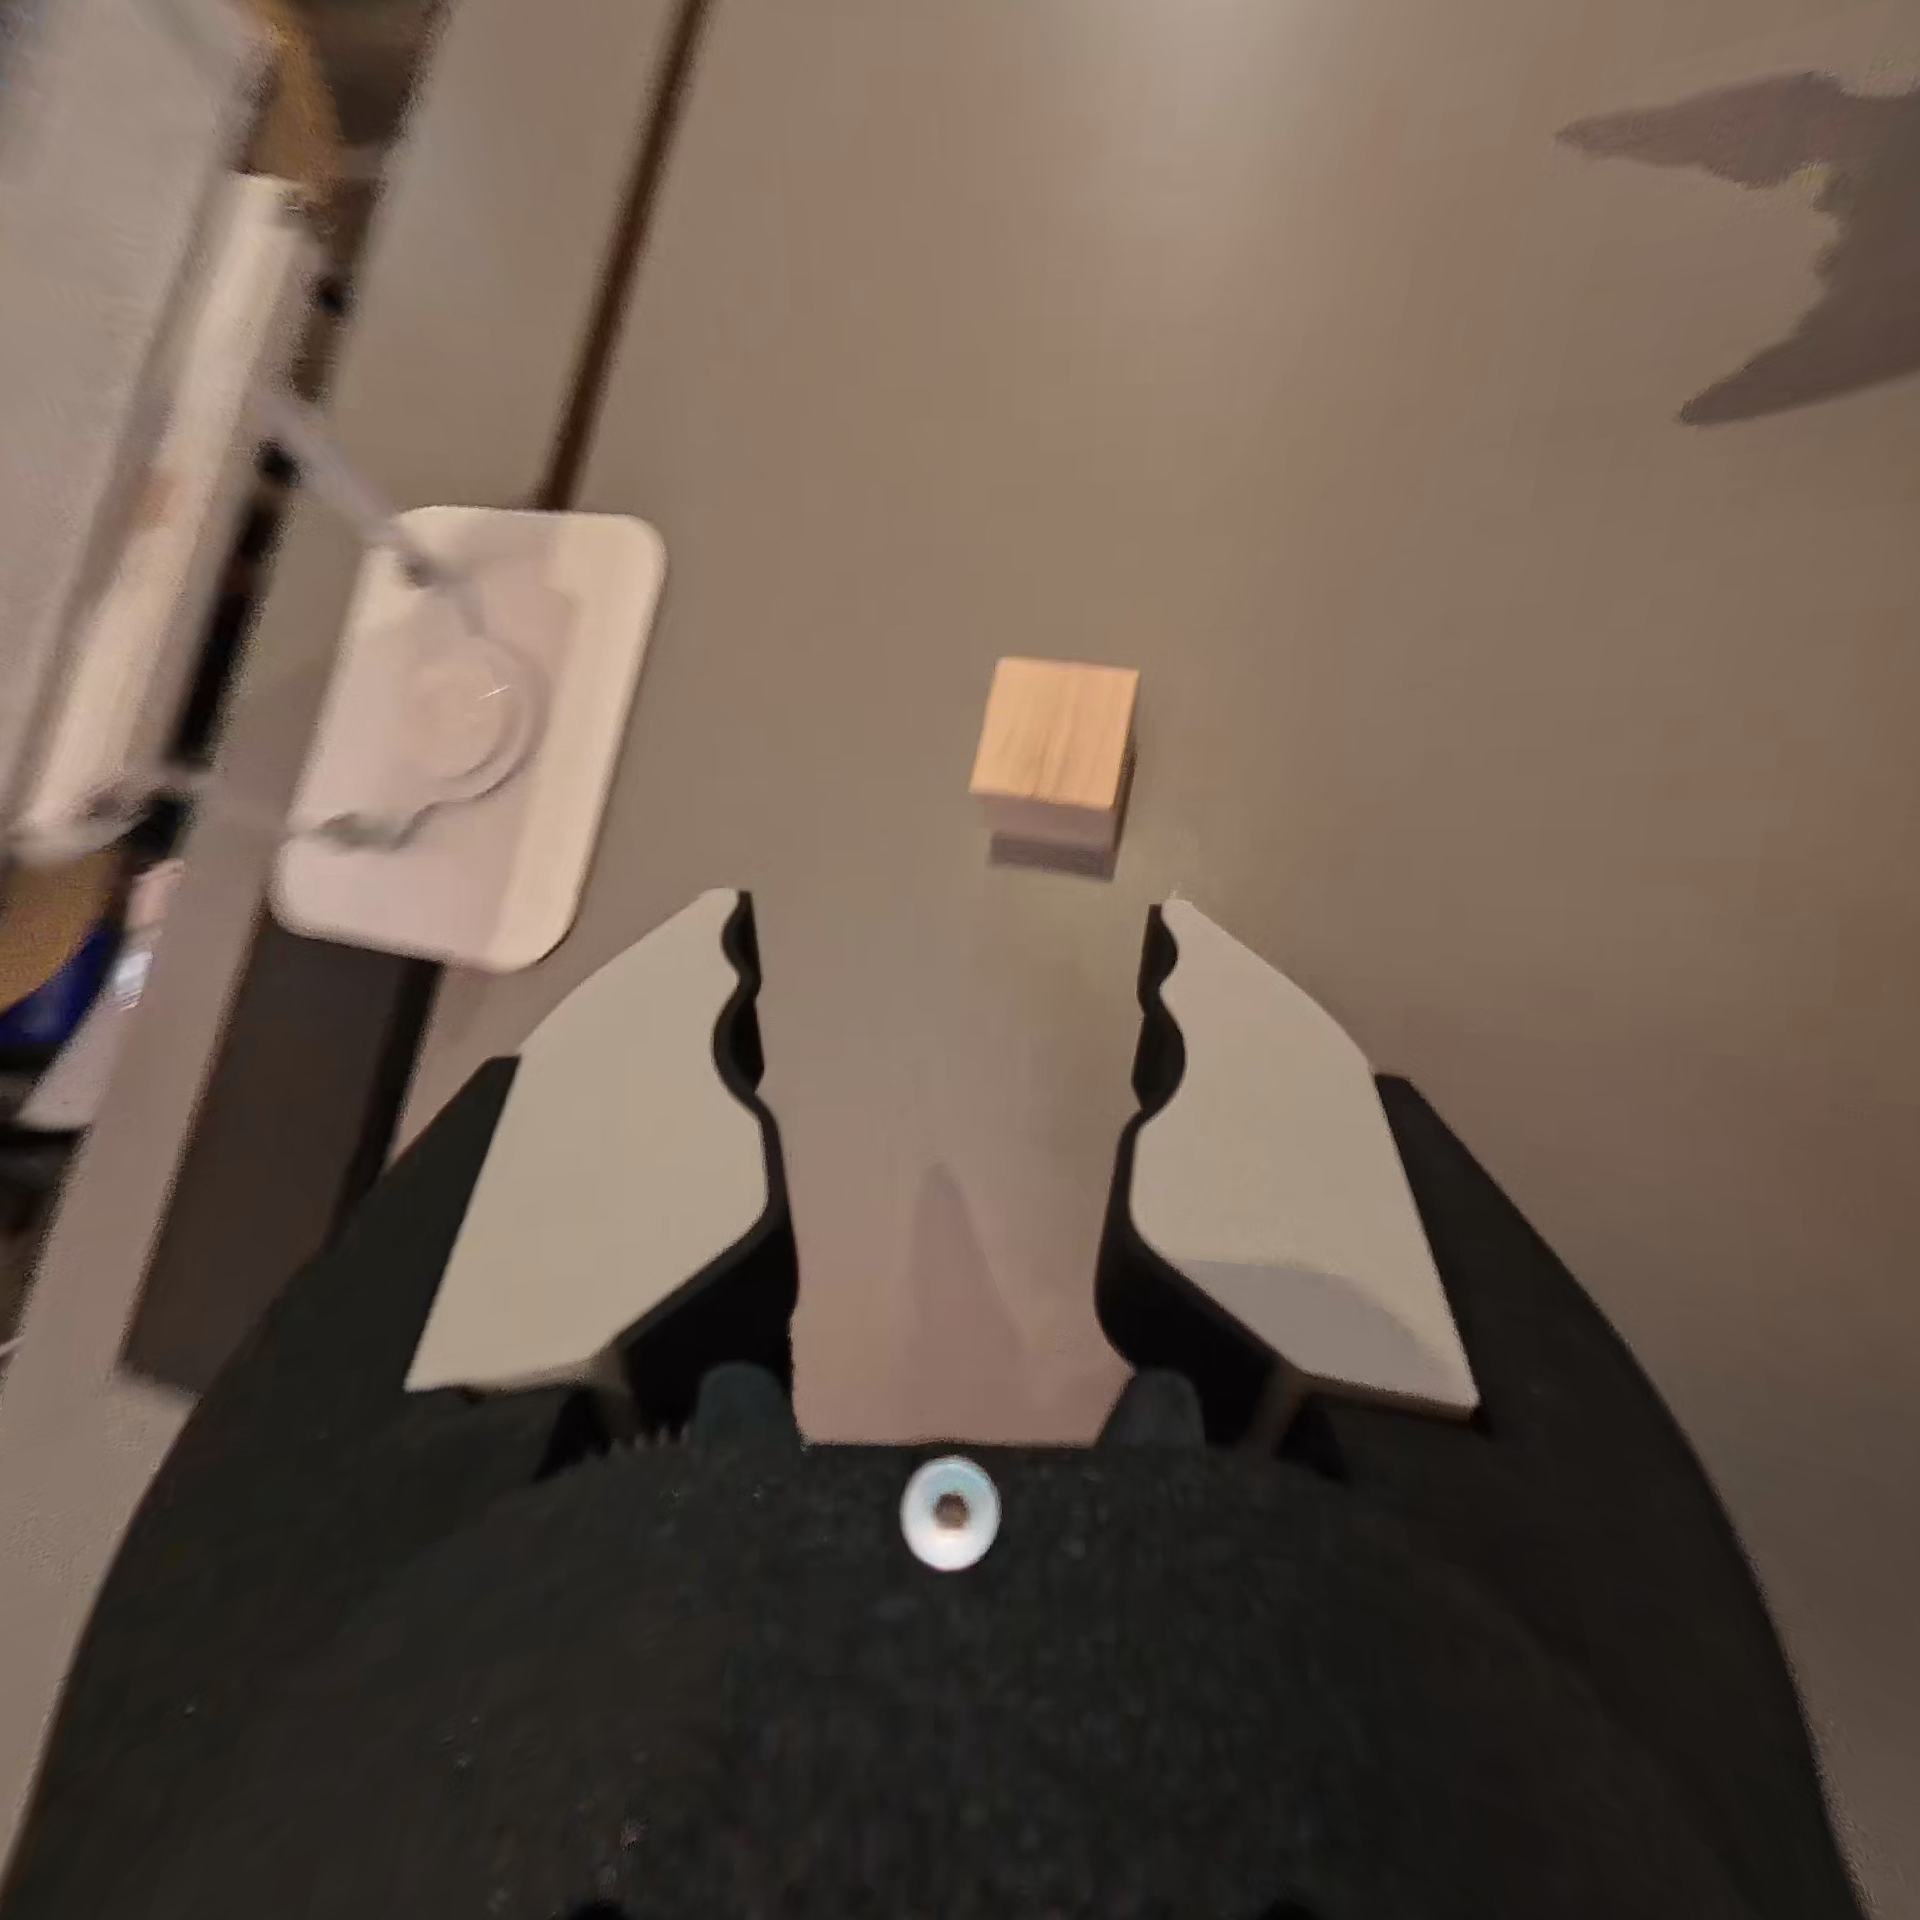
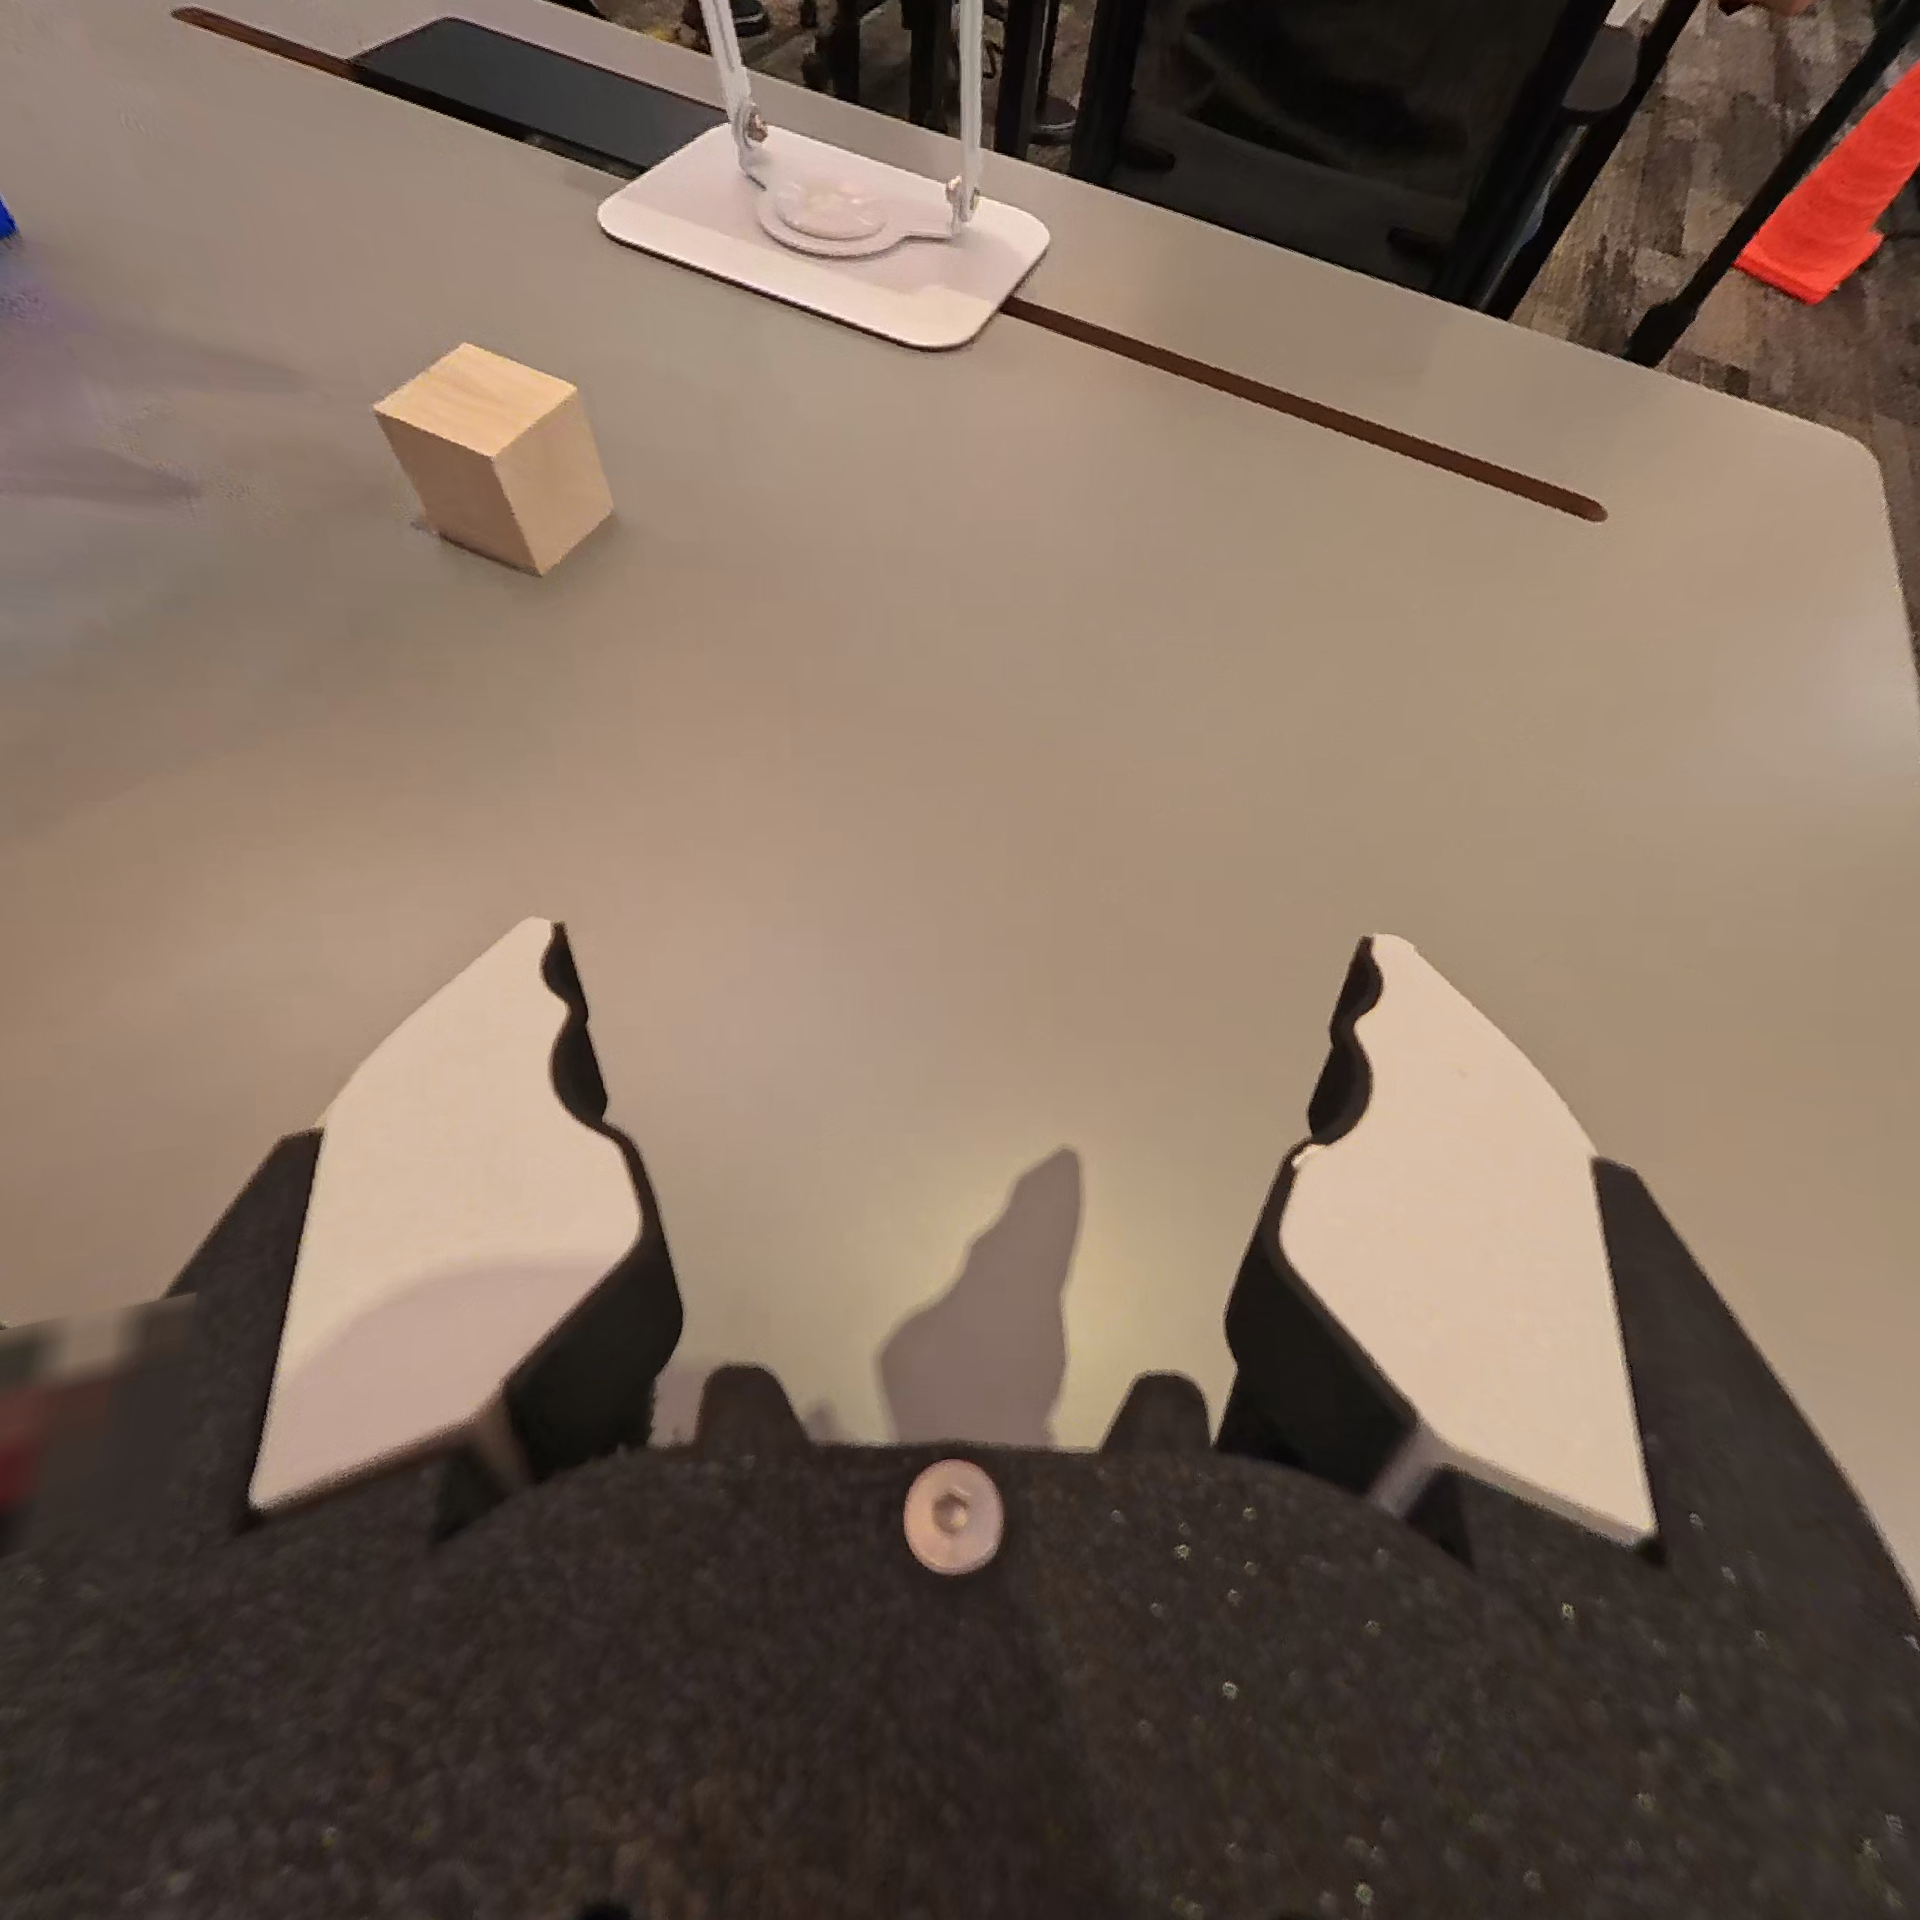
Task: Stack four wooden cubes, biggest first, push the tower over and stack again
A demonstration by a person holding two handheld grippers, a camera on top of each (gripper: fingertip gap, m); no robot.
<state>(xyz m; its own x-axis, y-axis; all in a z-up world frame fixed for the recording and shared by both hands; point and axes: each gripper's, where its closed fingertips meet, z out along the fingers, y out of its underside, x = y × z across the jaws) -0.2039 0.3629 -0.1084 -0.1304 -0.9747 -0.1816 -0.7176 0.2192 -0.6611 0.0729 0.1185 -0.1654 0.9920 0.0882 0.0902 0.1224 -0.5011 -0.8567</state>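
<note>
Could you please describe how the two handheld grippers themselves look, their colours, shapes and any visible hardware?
Both look alike. The left gripper and right gripper each have a rough-textured black body with one silver screw at its centre, and two fingers faced with pale grey plates, with black wavy inner edges. No cables or sleeves show.

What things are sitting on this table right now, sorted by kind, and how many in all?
Wooden cube: 1
White lamp base: 1
Black flat slab by the far edge: 1
Total on the grey table: 3
Both grippers, left and right, hang open and empty.
</note>
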